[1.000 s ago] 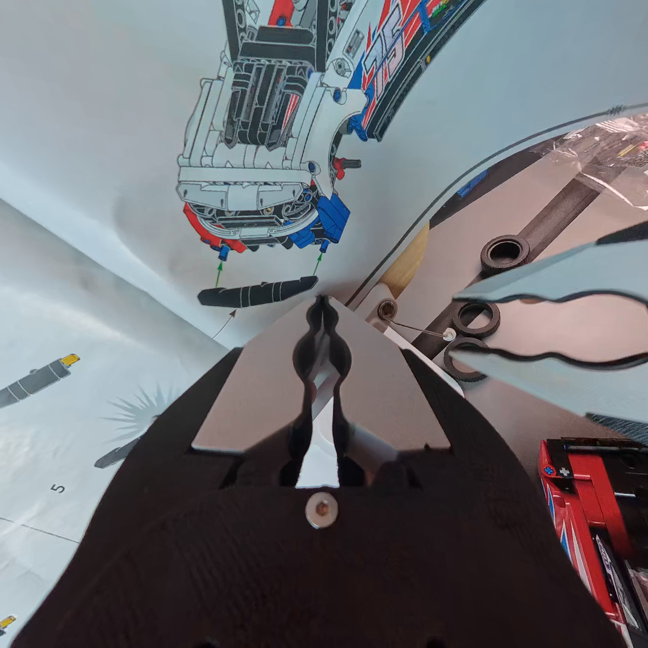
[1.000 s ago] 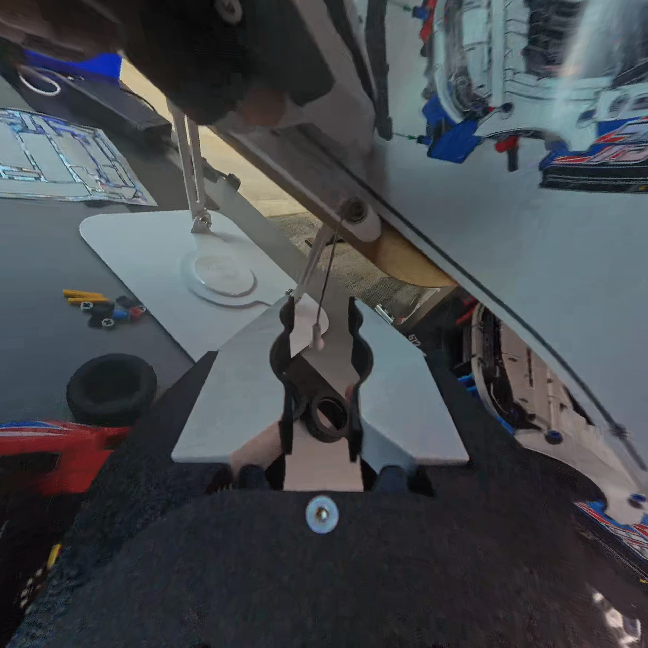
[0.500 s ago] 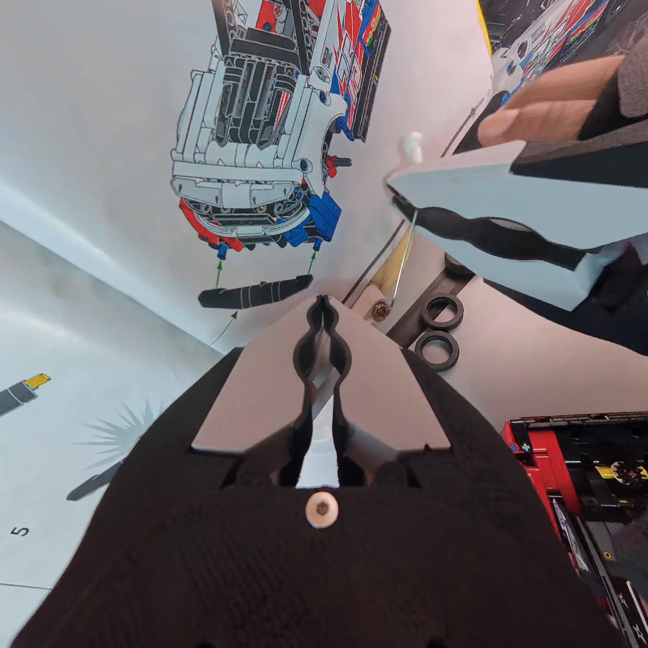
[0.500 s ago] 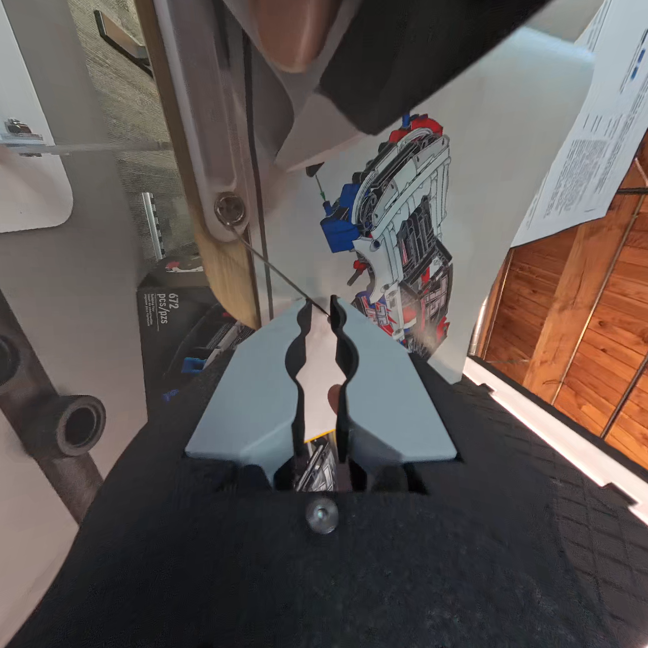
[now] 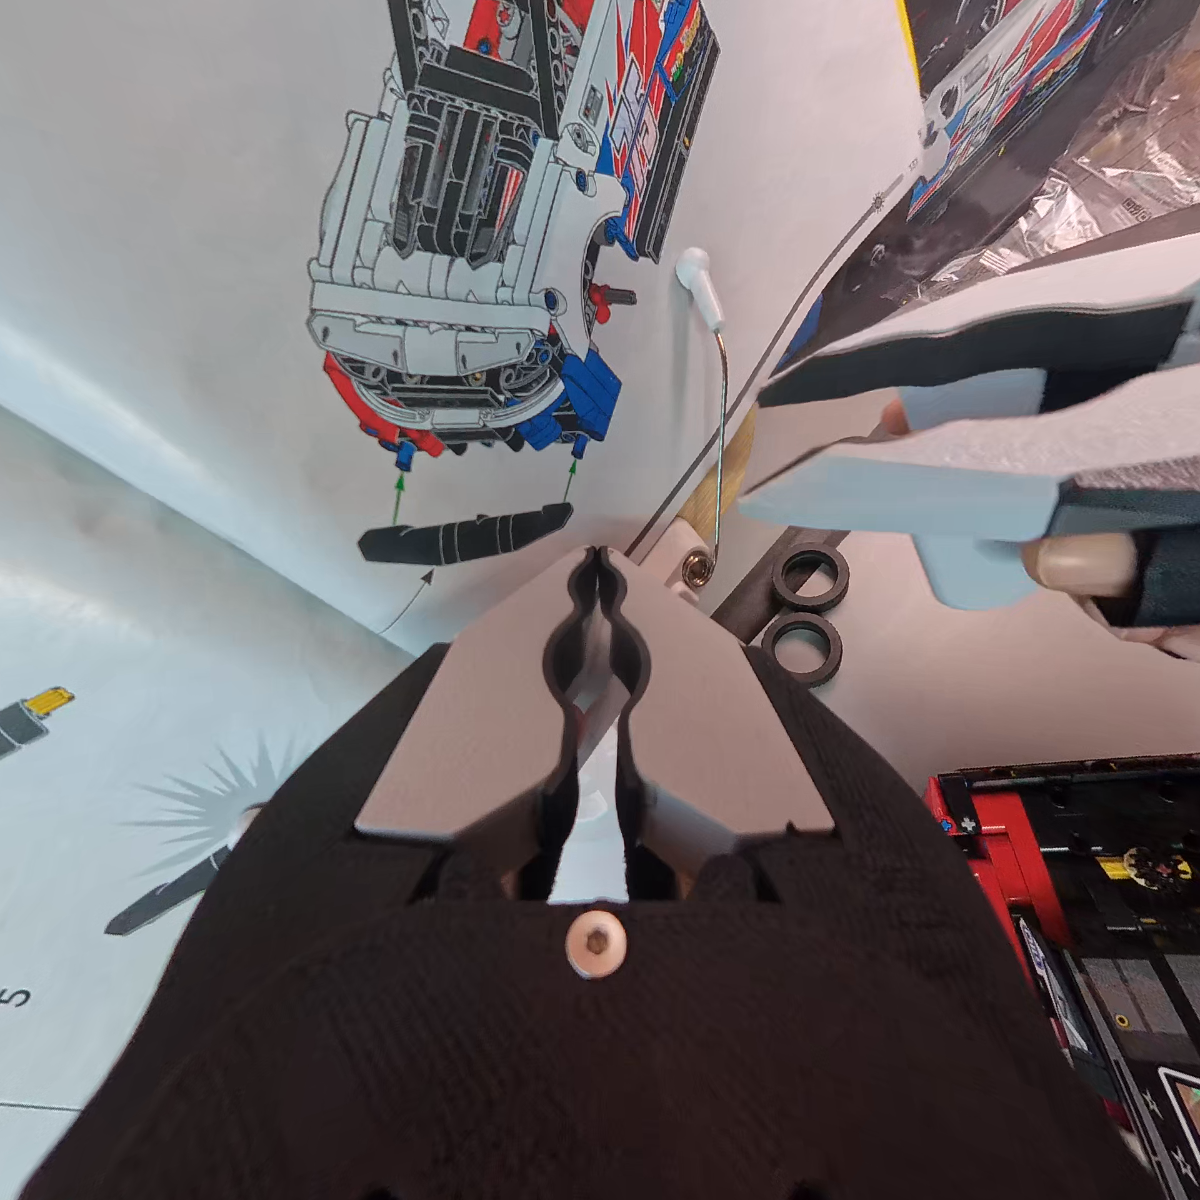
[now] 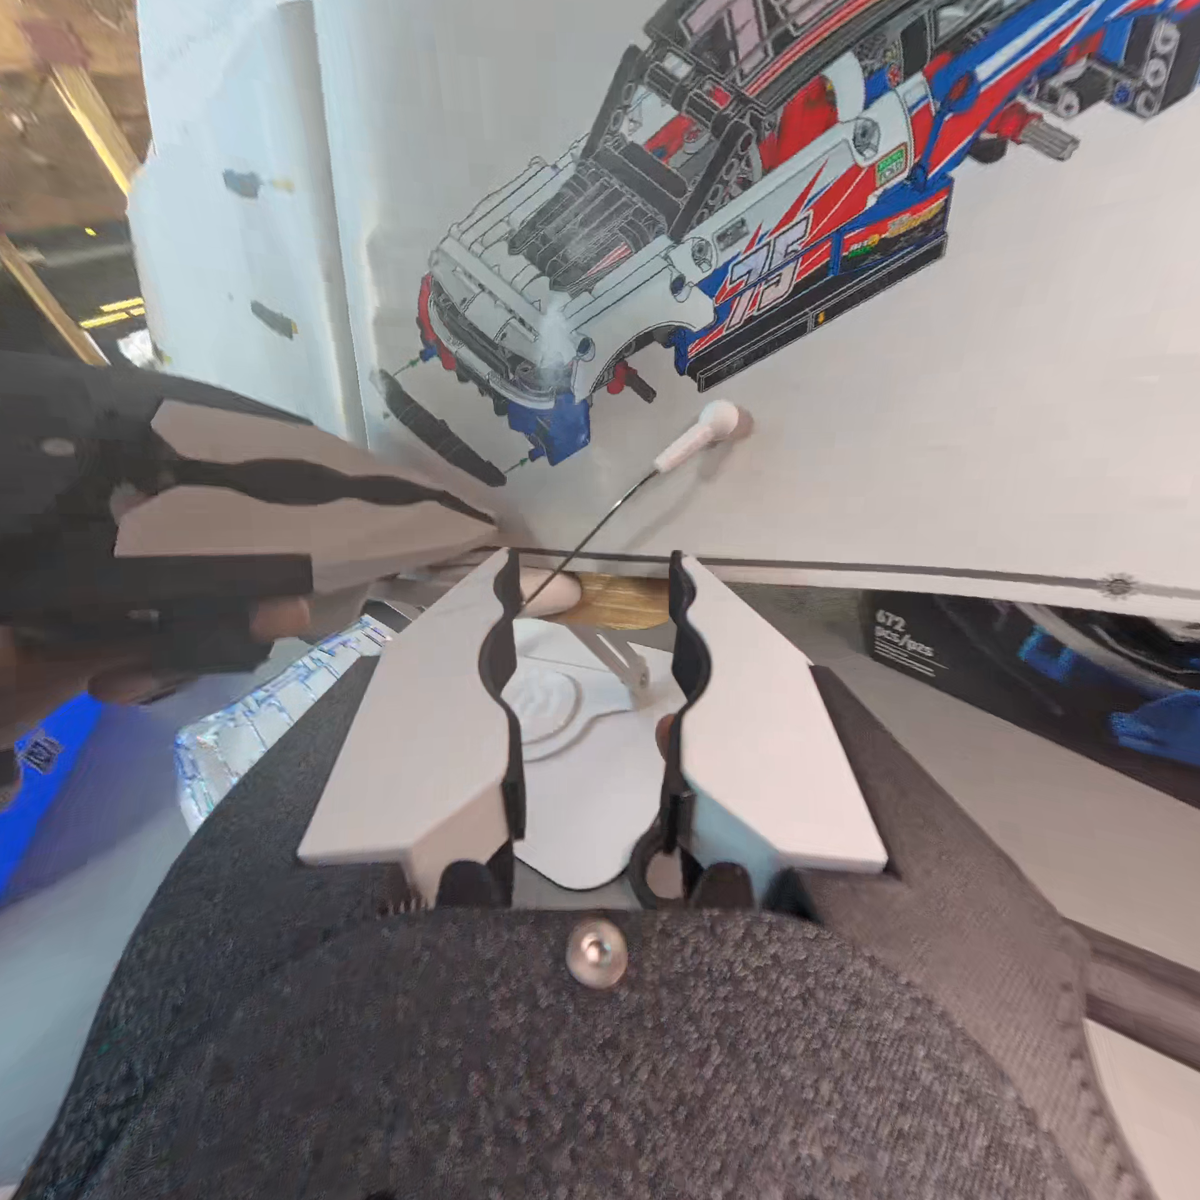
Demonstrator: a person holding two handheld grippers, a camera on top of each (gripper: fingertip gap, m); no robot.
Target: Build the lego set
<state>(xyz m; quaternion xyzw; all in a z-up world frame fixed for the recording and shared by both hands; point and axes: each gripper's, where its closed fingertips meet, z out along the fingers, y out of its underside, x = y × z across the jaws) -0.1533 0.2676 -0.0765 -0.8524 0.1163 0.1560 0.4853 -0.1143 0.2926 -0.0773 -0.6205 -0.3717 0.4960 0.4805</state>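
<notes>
The open instruction booklet (image 5: 195, 260) stands on a white book stand and shows a drawn white, red and blue car. My left gripper (image 5: 599, 555) is shut at the booklet's lower edge, pinching the page there; it also shows in the right wrist view (image 6: 490, 519). The stand's wire page holder with a white tip (image 5: 698, 286) lies against the page (image 6: 704, 428). My right gripper (image 6: 591, 558) is open and empty just below the page edge, with the wire crossing between its fingers. In the left wrist view it (image 5: 753, 451) sits right of the wire.
Two black tyre rings (image 5: 810, 576) lie on the grey table by the stand. A red and black partly built car (image 5: 1039, 876) is at the lower right. The set's box (image 6: 1013, 649) stands behind. A sticker sheet (image 6: 273, 701) and the stand's white base (image 6: 571, 714) lie below. My right fingertips sit around 5 cm from my left ones.
My right gripper swung the wire page holder up onto the page, then opened and let it go. My left gripper stayed shut at the page's lower edge.
</notes>
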